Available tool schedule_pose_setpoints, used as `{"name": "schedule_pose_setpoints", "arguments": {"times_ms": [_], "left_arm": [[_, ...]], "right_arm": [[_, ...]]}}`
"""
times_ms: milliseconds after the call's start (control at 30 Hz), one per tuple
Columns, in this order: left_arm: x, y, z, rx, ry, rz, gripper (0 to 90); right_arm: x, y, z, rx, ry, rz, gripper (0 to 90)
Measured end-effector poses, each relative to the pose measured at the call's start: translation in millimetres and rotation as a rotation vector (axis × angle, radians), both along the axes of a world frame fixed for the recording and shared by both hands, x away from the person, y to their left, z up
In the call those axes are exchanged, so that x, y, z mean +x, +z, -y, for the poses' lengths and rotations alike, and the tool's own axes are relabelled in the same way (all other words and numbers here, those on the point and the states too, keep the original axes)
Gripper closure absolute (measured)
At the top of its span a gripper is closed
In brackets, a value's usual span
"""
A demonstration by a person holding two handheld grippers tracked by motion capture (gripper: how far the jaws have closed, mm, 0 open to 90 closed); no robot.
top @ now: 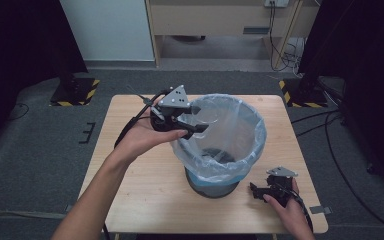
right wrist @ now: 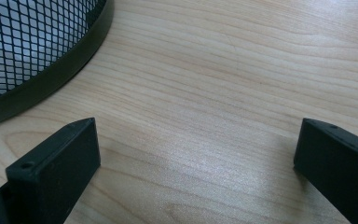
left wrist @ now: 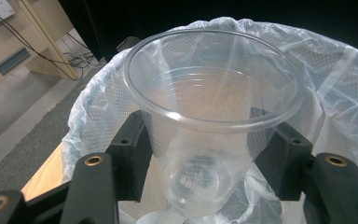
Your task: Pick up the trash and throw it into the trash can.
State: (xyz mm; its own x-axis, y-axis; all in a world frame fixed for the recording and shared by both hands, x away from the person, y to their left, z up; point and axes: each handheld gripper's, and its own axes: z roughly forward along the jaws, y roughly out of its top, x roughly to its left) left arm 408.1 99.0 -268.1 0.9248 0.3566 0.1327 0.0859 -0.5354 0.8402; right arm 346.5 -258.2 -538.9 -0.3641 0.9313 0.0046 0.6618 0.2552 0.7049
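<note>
Clear plastic cup (left wrist: 209,121) sits upright between the left gripper's (left wrist: 209,154) two black jaws, rim up, base down, hanging over the open mouth of the bin. Jaw pads sit against the cup's sides just under the rim; whether they press on it or have just let go, cannot tell. The cup is see-through, empty, ribbed low on the wall. In the high view the cup (top: 206,114) shows faintly at the bin's near-left rim, with the left gripper (top: 192,125) reaching in from the left, grey three-cornered plate on top, the left hand (top: 145,137) wrapped under it, forearm coming up from bottom left.

Below and around the cup: wire-mesh waste bin (top: 215,182) lined with a pale blue-white plastic bag (top: 250,145) folded over the rim. Bag (left wrist: 335,84) crumples around the rim behind the cup. Bin stands near the middle of the wooden table (top: 140,200), slightly right.

Right gripper (top: 260,190) rests low at the table's near-right part, just beside the bin's base, right hand (top: 287,207) on it. Its jaws stand wide apart with nothing between them, bare wood (right wrist: 200,93) under them, the bin's black mesh wall and base band (right wrist: 42,79) at upper left.

Beyond the table: grey carpet floor (top: 30,145), cables (top: 330,125), a pale wooden cabinet (top: 220,20).
</note>
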Motion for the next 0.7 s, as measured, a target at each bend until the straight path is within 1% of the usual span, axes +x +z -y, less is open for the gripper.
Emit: {"name": "schedule_pose_setpoints", "arguments": {"times_ms": [133,167,233,267,333,367,400,600,700], "left_arm": [[1.8,-2.7,1.0,0.002,0.019,-0.016,38.6],[2.6,-3.1,1.2,0.001,0.027,-0.022,33.5],[3.3,-4.0,1.6,-0.009,0.031,-0.032,28.6],[3.5,-4.2,1.9,-0.01,0.028,-0.035,23.9],[3.2,-5.0,2.7,-0.007,0.024,-0.031,17.7],[3.0,-5.3,3.4,-0.005,0.026,-0.027,17.7],[2.8,-5.1,3.7,-0.008,0.027,-0.02,15.9],[2.8,-2.4,2.1,-0.045,0.041,-0.002,7.0],[4.0,-2.1,-1.0,-0.04,0.053,-0.001,6.3]], "right_arm": [[0.0,0.0,0.0,0.0,0.0,0.0,0.3],[0.0,0.0,0.0,0.0,0.0,0.0,0.3],[0.0,0.0,0.0,0.0,0.0,0.0,0.3],[0.0,0.0,0.0,0.0,0.001,0.0,0.3],[0.0,0.0,0.0,0.0,0.0,0.0,0.3],[0.0,0.0,0.0,0.0,0.0,0.0,0.3],[0.0,0.0,0.0,0.0,0.001,0.0,0.3],[0.0,0.0,0.0,0.0,0.0,0.0,0.3],[0.0,0.0,0.0,0.0,0.0,0.0,0.3]]}}
